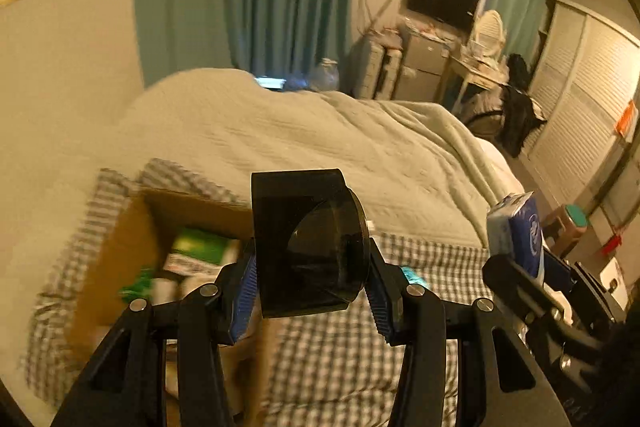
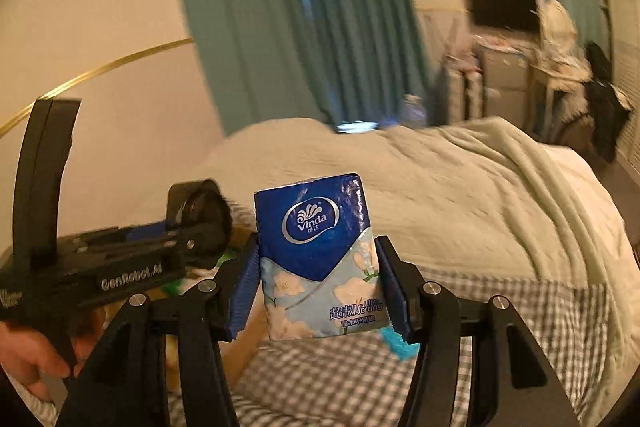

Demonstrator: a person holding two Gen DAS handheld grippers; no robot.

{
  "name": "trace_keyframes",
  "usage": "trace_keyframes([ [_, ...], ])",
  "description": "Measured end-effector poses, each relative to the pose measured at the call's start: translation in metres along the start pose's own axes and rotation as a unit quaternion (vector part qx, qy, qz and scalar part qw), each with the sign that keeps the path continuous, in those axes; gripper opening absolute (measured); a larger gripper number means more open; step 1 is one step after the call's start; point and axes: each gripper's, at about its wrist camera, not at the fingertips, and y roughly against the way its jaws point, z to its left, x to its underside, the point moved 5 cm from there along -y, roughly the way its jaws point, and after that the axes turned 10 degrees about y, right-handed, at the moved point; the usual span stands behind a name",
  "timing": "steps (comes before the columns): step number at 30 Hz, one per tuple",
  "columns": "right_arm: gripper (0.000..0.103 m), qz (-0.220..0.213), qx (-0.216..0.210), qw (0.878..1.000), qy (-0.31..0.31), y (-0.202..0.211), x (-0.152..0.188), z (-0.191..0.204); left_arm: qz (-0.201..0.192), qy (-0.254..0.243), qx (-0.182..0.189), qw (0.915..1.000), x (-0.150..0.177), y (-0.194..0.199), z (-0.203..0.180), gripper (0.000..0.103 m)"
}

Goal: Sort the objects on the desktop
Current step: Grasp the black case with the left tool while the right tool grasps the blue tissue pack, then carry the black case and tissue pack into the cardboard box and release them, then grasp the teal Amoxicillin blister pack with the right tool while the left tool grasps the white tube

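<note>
From the left wrist, the left gripper [image 1: 312, 279] pinches a dark smoky plastic holder [image 1: 308, 243] between its blue-padded fingers [image 1: 244, 291], one pad against each side; the holder stands up out of the grip, its long axis running away from the fingers and its rounded face turned to the right pad. Below and to the left of the fingers, past the left pad, an open cardboard box [image 1: 132, 239] sits on a checked cloth [image 1: 352, 359] with green and white items already inside; the box mouth is blurred, so its exact edge is hard to place. Off beyond the right finger, the right gripper [image 1: 524, 259] shows side-on with a blue pack in it. From the right wrist, the right gripper [image 2: 318, 279] has its fingers [image 2: 394, 287] closed on a tissue pack [image 2: 320, 259], which stands upright between them with its long axis pointing away from the pads and its printed face toward the camera. The left gripper [image 2: 192, 223] sits to the left of these fingers, with a hand [image 2: 36, 359] on its handle, and the box lies under and beyond it, mostly hidden. Judging by this, the box lies left of both pairs of fingers, and the left hand is nearer to it; the right would have to cross over the left, so the holder likely goes in first.
</note>
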Motion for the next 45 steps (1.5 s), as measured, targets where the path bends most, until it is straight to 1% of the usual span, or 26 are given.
trace_keyframes([
  [4,0.054,0.000,-0.048,0.998,0.031,-0.002,-0.010,0.058,-0.010,0.016,-0.030,0.9994,-0.006,0.022,0.041,0.050],
  [7,0.054,0.011,-0.075,0.996,0.049,-0.015,-0.009,0.093,-0.015,0.026,-0.045,0.9985,-0.006,0.026,0.068,0.050],
  [9,0.054,0.018,-0.092,0.994,0.054,-0.024,-0.006,0.114,-0.016,0.035,-0.049,0.9980,-0.004,0.025,0.082,0.050],
  [11,0.054,0.031,-0.102,0.993,0.059,-0.039,-0.001,0.127,-0.012,0.045,-0.049,0.9977,0.000,0.018,0.094,0.050],
  [13,0.054,0.042,-0.106,0.992,0.061,-0.050,0.004,0.135,-0.007,0.042,-0.062,0.9972,0.005,0.008,0.102,0.050],
  [15,0.054,0.053,-0.110,0.991,0.058,-0.065,0.008,0.140,-0.005,0.030,-0.085,0.9960,0.008,0.001,0.114,0.050],
  [21,0.055,0.085,-0.123,0.988,0.045,-0.108,0.026,0.154,0.016,0.027,-0.105,0.9939,0.015,-0.029,0.138,0.050],
  [23,0.056,0.092,-0.126,0.987,0.046,-0.119,0.033,0.155,0.019,0.029,-0.111,0.9932,0.016,-0.037,0.142,0.050],
  [27,0.056,0.102,-0.123,0.986,0.047,-0.137,0.038,0.154,0.020,0.045,-0.105,0.9933,0.016,-0.047,0.153,0.051],
  [28,0.059,0.100,-0.123,0.986,0.046,-0.135,0.039,0.155,0.018,0.045,-0.104,0.9934,0.015,-0.048,0.154,0.052],
  [29,0.067,0.098,-0.124,0.987,0.044,-0.135,0.040,0.152,0.013,0.043,-0.106,0.9933,0.014,-0.049,0.153,0.063],
  [30,0.071,0.095,-0.122,0.987,0.040,-0.135,0.040,0.151,0.009,0.042,-0.110,0.9930,0.014,-0.047,0.155,0.084],
  [31,0.075,0.091,-0.117,0.988,0.035,-0.134,0.039,0.147,0.001,0.041,-0.118,0.9921,0.012,-0.046,0.154,0.092],
  [32,0.076,0.088,-0.114,0.989,0.032,-0.133,0.037,0.147,-0.012,0.039,-0.122,0.9917,0.011,-0.043,0.153,0.096],
  [33,0.076,0.086,-0.112,0.990,0.029,-0.133,0.036,0.144,-0.020,0.034,-0.121,0.9919,0.009,-0.041,0.150,0.096],
  [39,0.076,0.073,-0.091,0.993,0.014,-0.119,0.026,0.121,-0.032,0.005,-0.117,0.9926,0.006,-0.030,0.122,0.096],
  [45,0.076,0.056,-0.049,0.997,0.015,-0.085,0.016,0.086,-0.041,0.006,-0.083,0.9957,0.007,-0.016,0.076,0.098],
])
